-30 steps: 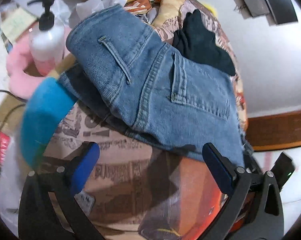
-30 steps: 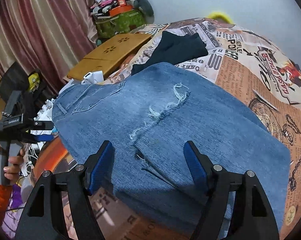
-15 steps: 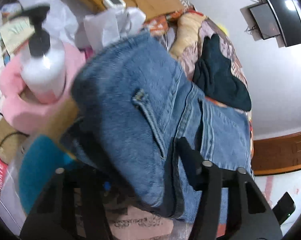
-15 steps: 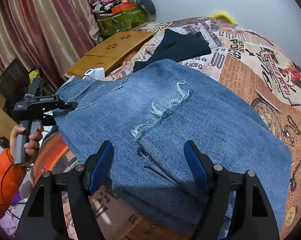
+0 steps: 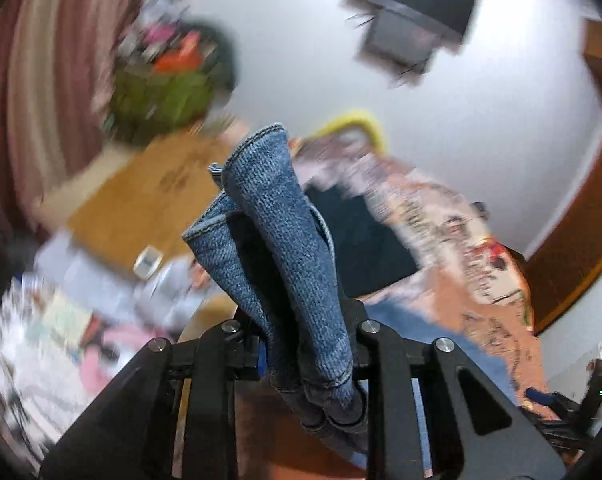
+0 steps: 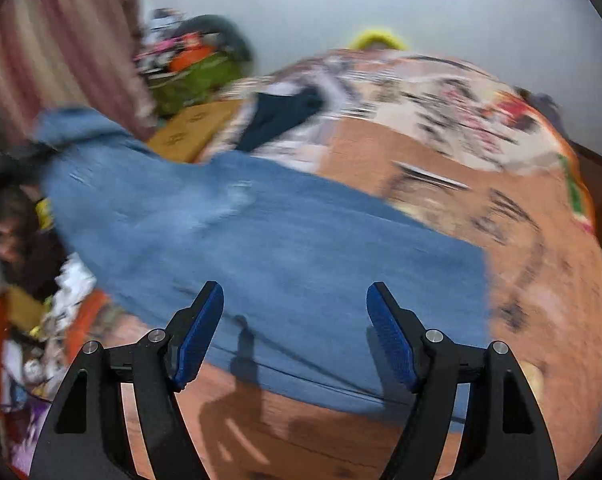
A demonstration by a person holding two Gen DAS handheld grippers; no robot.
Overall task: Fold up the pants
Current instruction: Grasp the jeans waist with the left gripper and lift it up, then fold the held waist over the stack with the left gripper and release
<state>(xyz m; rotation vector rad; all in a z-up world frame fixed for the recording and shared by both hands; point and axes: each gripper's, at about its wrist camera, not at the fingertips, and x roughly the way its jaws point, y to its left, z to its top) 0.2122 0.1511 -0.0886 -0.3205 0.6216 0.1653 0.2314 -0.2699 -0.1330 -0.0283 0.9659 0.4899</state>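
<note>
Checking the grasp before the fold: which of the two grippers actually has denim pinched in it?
The left gripper: its jaws have just closed on the jeans. The right gripper is open, with nothing between its pads.

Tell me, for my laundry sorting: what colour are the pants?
Blue denim pants, seen sharpest in the left wrist view, pinched in the left tool.

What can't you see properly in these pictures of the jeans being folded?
- Left hand-held gripper: its pads, hidden by the jeans bunched between them, left wrist view.
- Jeans' lifted end: smeared by motion blur, cut by the left edge, right wrist view.
- Bedspread print: blurred, both views.
- Right hand-held gripper: open, over the jeans; touching them or not, unclear.
</note>
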